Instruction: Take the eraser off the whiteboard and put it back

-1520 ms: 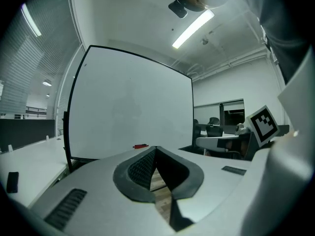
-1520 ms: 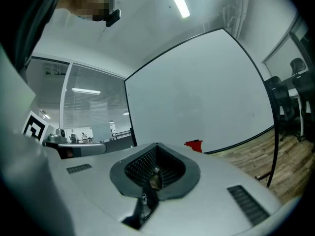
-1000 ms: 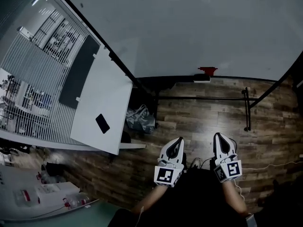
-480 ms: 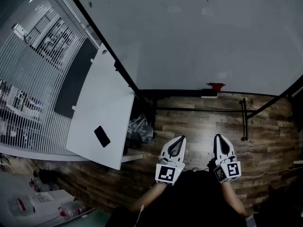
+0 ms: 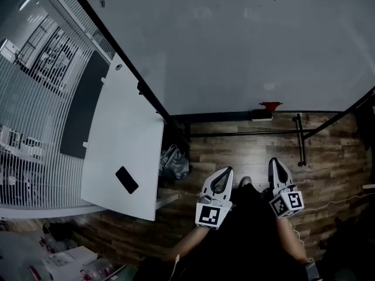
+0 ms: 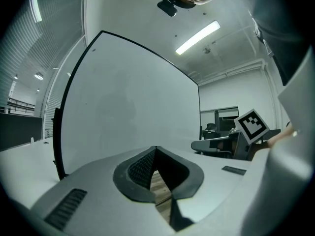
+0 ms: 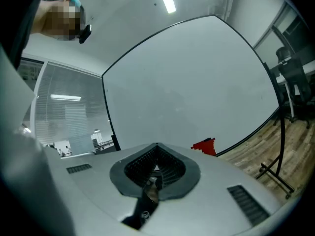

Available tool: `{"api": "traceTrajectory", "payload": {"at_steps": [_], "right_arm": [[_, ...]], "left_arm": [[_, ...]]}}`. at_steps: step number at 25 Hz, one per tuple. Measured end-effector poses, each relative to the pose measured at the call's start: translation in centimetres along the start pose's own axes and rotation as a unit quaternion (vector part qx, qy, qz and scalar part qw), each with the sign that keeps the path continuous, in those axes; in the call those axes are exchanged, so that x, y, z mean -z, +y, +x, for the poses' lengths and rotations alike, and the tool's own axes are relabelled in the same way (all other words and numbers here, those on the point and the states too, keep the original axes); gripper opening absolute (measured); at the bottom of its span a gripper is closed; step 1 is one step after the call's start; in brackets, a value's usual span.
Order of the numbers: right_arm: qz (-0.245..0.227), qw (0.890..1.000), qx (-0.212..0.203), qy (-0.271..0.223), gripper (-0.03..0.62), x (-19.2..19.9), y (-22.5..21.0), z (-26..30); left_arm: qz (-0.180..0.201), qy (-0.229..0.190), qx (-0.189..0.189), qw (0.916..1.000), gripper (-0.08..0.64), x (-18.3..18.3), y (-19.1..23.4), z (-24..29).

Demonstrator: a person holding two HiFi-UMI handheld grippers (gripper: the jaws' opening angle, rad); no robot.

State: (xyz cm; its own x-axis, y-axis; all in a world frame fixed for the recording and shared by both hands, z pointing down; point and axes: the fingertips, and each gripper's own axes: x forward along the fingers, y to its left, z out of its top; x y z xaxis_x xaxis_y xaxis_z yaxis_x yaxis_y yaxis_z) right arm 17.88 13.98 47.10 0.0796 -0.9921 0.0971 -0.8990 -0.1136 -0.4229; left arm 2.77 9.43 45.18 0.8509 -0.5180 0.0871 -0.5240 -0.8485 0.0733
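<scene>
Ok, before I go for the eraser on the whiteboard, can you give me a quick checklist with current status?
1. The eraser in sight at the bottom edge of the whiteboard: ok.
2. The right gripper open for the grab: not ok, jaws shut, nothing between them.
3. The left gripper empty: ok, shut on nothing.
4. Either gripper at the eraser: not ok, both are well short of the whiteboard.
5. How the eraser sits on the whiteboard: cannot tell, too small.

Wood-plank floor (image 5: 246, 154), white desk (image 5: 129, 130), slatted blinds (image 5: 35, 168)
</scene>
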Motion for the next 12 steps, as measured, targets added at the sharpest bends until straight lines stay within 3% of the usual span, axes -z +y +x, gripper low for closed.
{"api": "traceTrajectory", "payload": {"at_steps": [12], "right_arm": [[0.044, 0.999, 0.001, -0.004, 0.015, 1.2, -2.3, 4.4]], "left_arm": [[-0.014, -0.035, 0.005, 0.9993, 0.006, -0.9, 2.2, 4.3]]}}
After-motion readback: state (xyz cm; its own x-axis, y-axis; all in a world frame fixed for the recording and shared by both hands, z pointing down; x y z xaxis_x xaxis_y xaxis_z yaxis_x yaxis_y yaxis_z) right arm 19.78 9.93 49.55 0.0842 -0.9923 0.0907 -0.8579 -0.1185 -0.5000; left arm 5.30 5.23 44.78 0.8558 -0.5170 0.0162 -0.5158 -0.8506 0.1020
